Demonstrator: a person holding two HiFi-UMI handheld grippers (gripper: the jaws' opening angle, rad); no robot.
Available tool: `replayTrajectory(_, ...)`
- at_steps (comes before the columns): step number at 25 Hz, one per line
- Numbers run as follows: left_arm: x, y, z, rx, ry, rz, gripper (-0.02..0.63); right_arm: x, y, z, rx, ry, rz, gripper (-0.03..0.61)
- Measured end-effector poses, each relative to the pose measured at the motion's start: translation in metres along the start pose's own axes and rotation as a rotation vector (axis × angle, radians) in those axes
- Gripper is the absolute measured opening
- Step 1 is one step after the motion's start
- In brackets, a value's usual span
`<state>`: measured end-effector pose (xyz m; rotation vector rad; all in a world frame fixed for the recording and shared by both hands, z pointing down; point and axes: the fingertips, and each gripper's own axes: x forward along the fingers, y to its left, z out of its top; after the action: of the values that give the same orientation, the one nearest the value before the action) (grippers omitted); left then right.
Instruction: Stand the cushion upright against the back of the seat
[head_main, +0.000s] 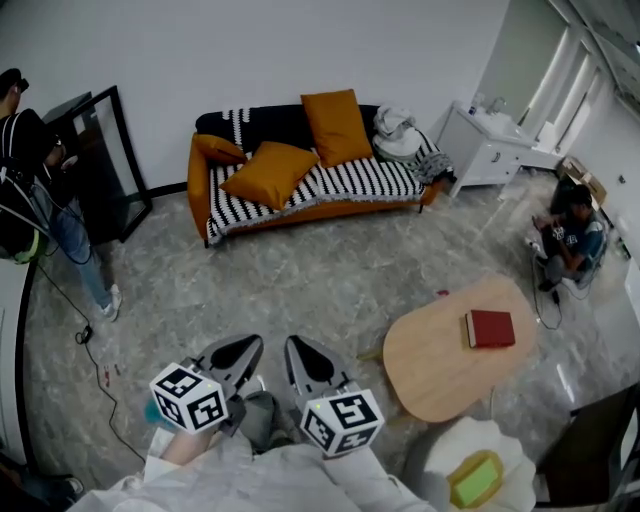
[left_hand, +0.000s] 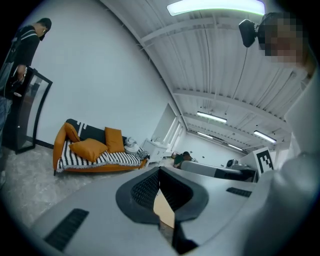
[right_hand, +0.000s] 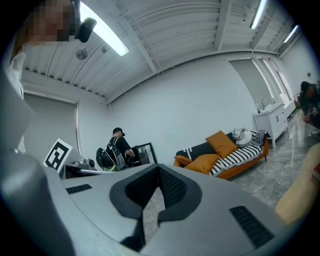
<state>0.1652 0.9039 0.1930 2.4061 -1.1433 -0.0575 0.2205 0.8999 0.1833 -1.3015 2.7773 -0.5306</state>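
Both tongs are pinched shut with nothing in them. The left gripper (head_main: 237, 352) and the right gripper (head_main: 306, 360) sit side by side at the bottom of the head view, well apart from the orange sofa (head_main: 199, 185) by the far wall. An orange cushion (head_main: 270, 172) lies slanted on the striped seat (head_main: 350, 182). A second cushion (head_main: 337, 127) stands up against the back. A red book (head_main: 490, 328) lies on the wooden table (head_main: 430, 370).

Matt orange cloth cushion (head_main: 270, 172), glossy marbled floor (head_main: 300, 280), smooth pale wooden table (head_main: 430, 370)
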Motion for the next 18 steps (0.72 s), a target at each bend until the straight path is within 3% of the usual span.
replayTrajectory(10,0.046,0.058,0.023,-0.004,0.019,-0.008,0.008,0.077,-0.023,0.011,-0.002,0.016,0.044,0.012)
replayTrajectory(18,0.099,0.135,0.086,0.015,0.014,-0.035,0.008,0.185,-0.058,0.047,-0.043,0.021,0.019,0.012)
